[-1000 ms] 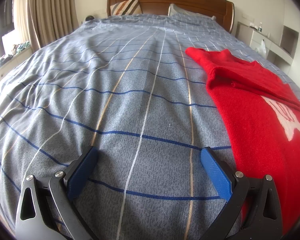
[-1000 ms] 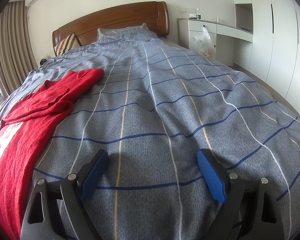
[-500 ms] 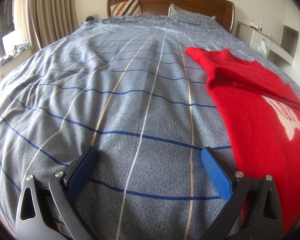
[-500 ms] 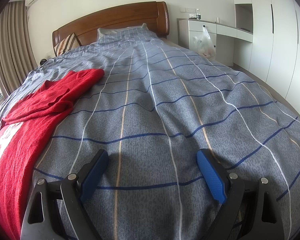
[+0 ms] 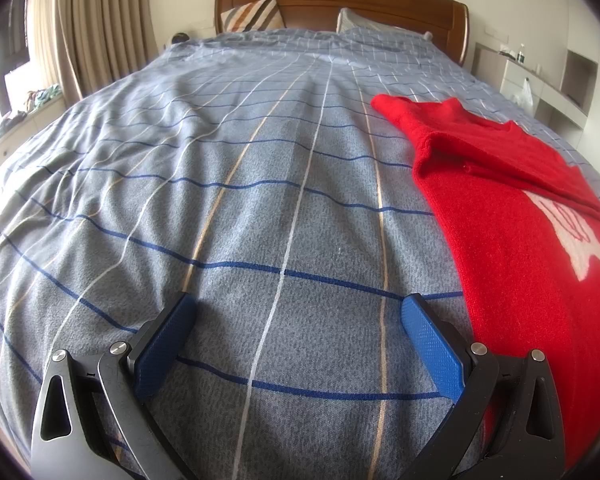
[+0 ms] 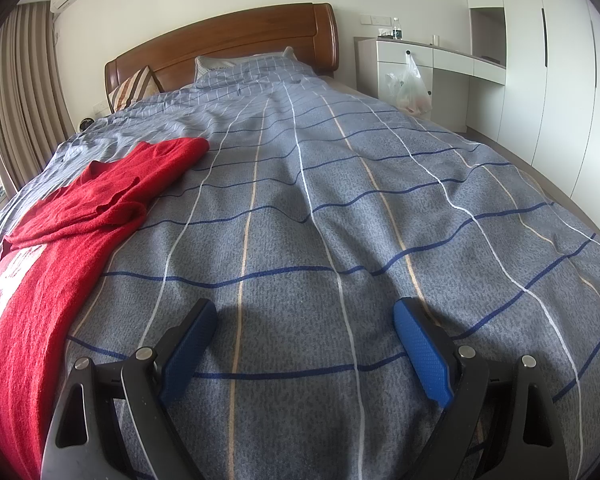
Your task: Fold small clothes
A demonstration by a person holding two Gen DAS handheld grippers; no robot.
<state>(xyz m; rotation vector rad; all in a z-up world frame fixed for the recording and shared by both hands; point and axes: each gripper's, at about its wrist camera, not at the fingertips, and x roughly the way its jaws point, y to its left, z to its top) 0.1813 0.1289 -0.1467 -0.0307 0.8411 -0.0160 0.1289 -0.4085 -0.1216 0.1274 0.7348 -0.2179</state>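
Red knit sweater [image 5: 512, 248] with a white motif, grey-blue bedspread [image 5: 260, 184] checked with dark blue, white and tan lines, brown wooden headboard [image 6: 236, 44], striped brown-and-cream pillow [image 5: 256, 14], beige curtains [image 5: 100, 28], white cabinets [image 6: 540, 60], blue claw pads [image 6: 420, 348]

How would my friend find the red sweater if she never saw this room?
Look at the big bed with the wooden headboard and blue-grey checked cover. The sweater lies flat on that cover between the two grippers, a sleeve folded across it. It is the only bright red thing there, with a white picture on it.
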